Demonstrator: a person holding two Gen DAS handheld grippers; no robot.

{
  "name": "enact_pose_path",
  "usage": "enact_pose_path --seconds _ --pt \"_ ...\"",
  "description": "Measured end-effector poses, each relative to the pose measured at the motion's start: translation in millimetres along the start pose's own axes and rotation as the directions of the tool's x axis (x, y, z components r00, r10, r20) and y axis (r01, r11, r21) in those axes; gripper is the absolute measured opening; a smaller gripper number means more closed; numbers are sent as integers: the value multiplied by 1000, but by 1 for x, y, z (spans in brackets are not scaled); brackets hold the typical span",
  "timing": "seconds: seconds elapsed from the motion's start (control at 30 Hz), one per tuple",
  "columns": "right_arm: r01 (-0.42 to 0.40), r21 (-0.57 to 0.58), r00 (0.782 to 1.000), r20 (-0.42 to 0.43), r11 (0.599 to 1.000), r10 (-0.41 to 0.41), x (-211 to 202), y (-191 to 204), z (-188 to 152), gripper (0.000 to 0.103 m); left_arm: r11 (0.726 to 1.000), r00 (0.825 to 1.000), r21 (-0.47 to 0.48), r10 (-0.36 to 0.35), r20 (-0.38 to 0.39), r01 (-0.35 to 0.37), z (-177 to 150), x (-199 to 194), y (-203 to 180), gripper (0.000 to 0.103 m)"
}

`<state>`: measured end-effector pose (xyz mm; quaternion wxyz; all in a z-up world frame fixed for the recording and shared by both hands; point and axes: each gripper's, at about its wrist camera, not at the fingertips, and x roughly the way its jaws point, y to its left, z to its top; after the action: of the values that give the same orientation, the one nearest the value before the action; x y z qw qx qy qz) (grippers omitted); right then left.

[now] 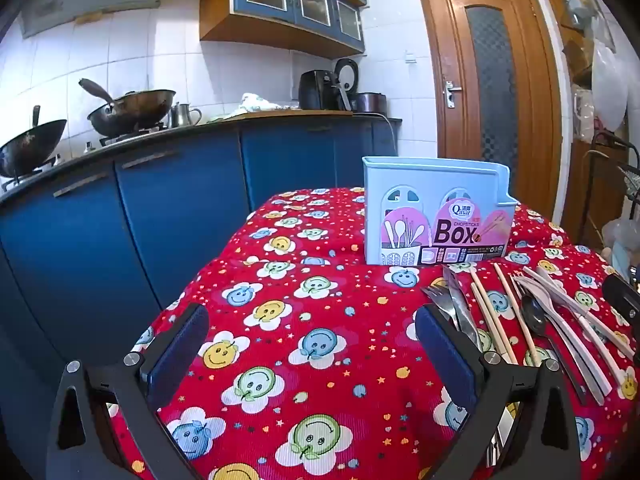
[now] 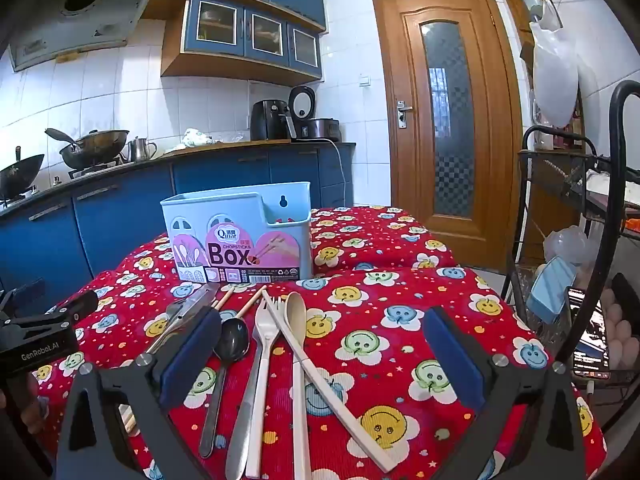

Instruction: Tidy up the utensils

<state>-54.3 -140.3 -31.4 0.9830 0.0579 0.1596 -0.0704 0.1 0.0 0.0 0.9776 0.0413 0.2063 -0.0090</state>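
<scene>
1. Left wrist view: nearest the camera, the left gripper (image 1: pixel 312 344) hovers over the red smiley-flower cloth of the tabletop (image 1: pixel 320 300), its jaws spread wide and released, with nothing between the blue pads (image 1: pixel 444 352).
2. Just right of the right-hand pad lie the utensils in a row: a metal fork (image 1: pixel 438 300), a metal knife (image 1: pixel 460 304), wooden chopsticks (image 1: pixel 490 316), a dark spoon (image 1: pixel 534 316) and pale plastic cutlery (image 1: pixel 568 316).
3. Behind the row, the light blue chopsticks box (image 1: pixel 436 216) stands upright on the tabletop, its pink label facing the camera. The tip of the right gripper (image 1: pixel 622 292) shows at the right edge.
4. Right wrist view: nearest the camera, the right gripper (image 2: pixel 322 344) is held above the utensils, jaws open and gripping nothing.
5. Between its pads lie the dark spoon (image 2: pixel 231 342), a pale fork (image 2: pixel 266 328), a pale wooden spoon (image 2: pixel 297 312) and a pale stick crossing diagonally over them (image 2: pixel 332 380). The metal pieces (image 2: pixel 180 312) lie partly hidden behind the left pad.
6. The chopsticks box (image 2: pixel 240 236) stands just beyond the utensil tips, near them but apart. The left gripper (image 2: pixel 48 332) shows at the left edge; a phone (image 2: pixel 588 332) sits on a rack at right.
</scene>
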Motion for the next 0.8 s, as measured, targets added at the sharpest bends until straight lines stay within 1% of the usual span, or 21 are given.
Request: enact_pose_path --seconds 0.8 --pt "-2 8 1000 -2 1000 2 1 -1 1 103 1000 1000 -5 -4 -1 4 0 0 0 102"
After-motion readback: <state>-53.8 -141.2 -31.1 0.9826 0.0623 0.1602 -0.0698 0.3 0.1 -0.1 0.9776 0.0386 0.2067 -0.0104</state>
